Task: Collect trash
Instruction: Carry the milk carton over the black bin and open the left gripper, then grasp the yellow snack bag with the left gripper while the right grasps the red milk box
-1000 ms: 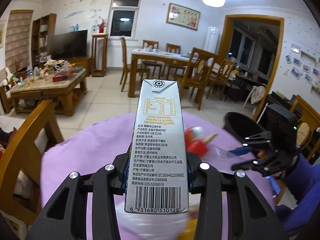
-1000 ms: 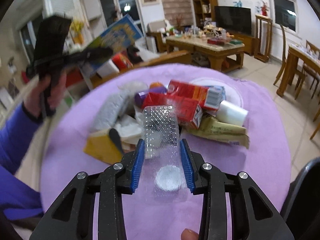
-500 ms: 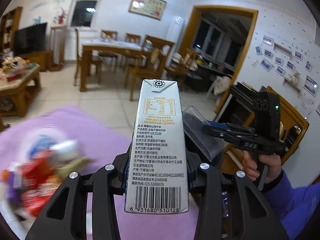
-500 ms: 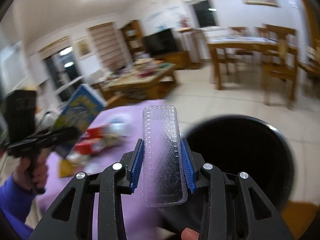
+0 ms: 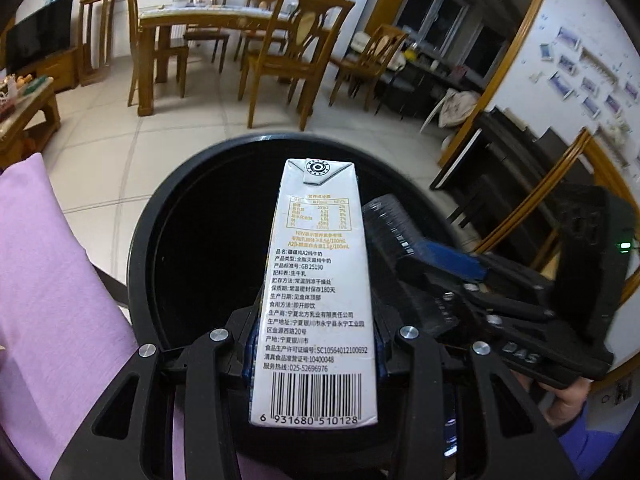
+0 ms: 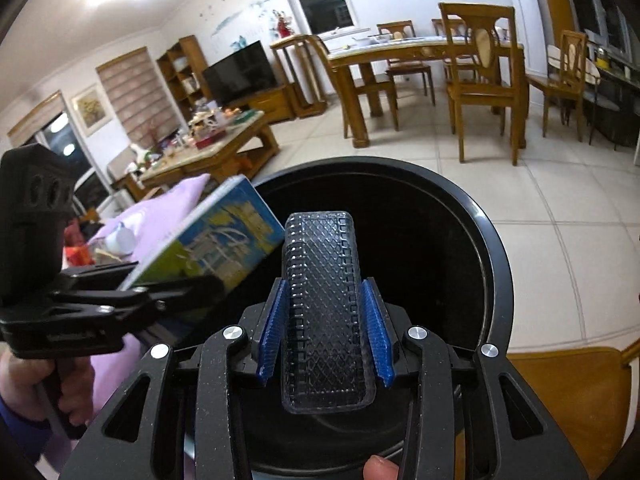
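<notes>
A round black plastic trash bin (image 5: 148,248) with a glossy rim and dark inside fills the middle of both wrist views, standing on a pale tiled floor (image 5: 120,152) just beside a table edge draped in a lilac cloth (image 5: 44,280). Behind it are wooden dining chairs (image 6: 480,76) around a wooden dining table (image 6: 400,50). Both tools hang over the mouth of the bin, close beside each other. The left gripper (image 5: 316,354) has its jaws part-way apart and clamped on the lower sides of a tall white milk carton (image 5: 318,280) with printed text and a barcode, blue artwork on its other face; the carton stands up between the fingers, tilted over the bin opening. The right gripper (image 6: 326,334) holds a clear ribbed plastic tray (image 6: 322,308) with a diamond pattern between its blue pads (image 6: 272,332); its jaws have just been opening a little, and a slight gap seems to show beside the tray, though I cannot tell whether the pads press on it. The tray points forward over the bin's dark inside
</notes>
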Available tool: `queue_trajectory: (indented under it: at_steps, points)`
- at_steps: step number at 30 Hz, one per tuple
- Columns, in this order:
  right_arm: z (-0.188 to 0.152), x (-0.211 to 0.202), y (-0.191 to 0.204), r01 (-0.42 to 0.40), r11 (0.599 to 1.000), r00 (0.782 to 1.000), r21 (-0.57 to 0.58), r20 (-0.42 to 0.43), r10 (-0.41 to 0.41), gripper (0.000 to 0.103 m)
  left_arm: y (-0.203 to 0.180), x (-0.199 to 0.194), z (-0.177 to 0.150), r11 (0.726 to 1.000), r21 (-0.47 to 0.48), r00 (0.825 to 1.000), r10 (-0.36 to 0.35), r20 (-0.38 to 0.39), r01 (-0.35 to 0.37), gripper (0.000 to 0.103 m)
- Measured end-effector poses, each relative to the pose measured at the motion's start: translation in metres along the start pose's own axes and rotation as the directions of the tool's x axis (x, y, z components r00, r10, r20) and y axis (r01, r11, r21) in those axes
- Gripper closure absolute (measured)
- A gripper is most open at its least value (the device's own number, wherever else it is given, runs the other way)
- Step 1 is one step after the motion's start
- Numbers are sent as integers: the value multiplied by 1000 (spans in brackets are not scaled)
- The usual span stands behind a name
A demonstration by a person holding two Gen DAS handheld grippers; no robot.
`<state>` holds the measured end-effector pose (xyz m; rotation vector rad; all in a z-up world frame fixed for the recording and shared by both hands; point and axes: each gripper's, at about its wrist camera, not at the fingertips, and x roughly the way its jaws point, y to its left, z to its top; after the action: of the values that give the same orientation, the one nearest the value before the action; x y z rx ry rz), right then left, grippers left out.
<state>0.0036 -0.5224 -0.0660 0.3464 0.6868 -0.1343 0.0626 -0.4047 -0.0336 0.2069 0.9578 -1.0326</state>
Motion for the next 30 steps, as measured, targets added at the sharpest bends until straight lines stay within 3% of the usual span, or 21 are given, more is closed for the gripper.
queue_trajectory:
  at_steps: [5,7,8,9,11,16,22,25,30]
  points:
    - [-4,6,3,36,999,999,-20,5,-36,61,7,8,-3,1000,-17,1000,-2,-19,2,61]
    - [-2,4,9,42,999,999,-29,4,-42,58,2,4,-3,1000,5,1000,20,-8,-20,60]
    - [-2,2,13,40,999,999,-31,6,-39,50,-1,5,-3,999,18,999,34,-5,-34,60]
    - [-2,0,16,32,999,999,-30,10,-32,40,-4,5,-4,999,26,999,43,-2,-43,58]
    - [-1,-4,20,27,999,1000,-32,14,-27,33,-3,3,-6,998,24,999,50,4,-50,39]
    - [3,-15,24,34,998,999,-51,42,-32,26,-5,-17,-17,997,10,996,72,44,-73,29]
    - [11,-33,57,-18,996,996,-90,85,26,13,0,-72,-36,994,16,988,102,120,-104,26]
    - [13,-37,89,-66,989,993,-135,90,78,13,4,-107,-55,988,23,974,144,174,-150,13]
    - [20,-34,147,-177,965,980,-195,54,191,13,38,-173,-97,965,-26,935,258,242,-259,12]
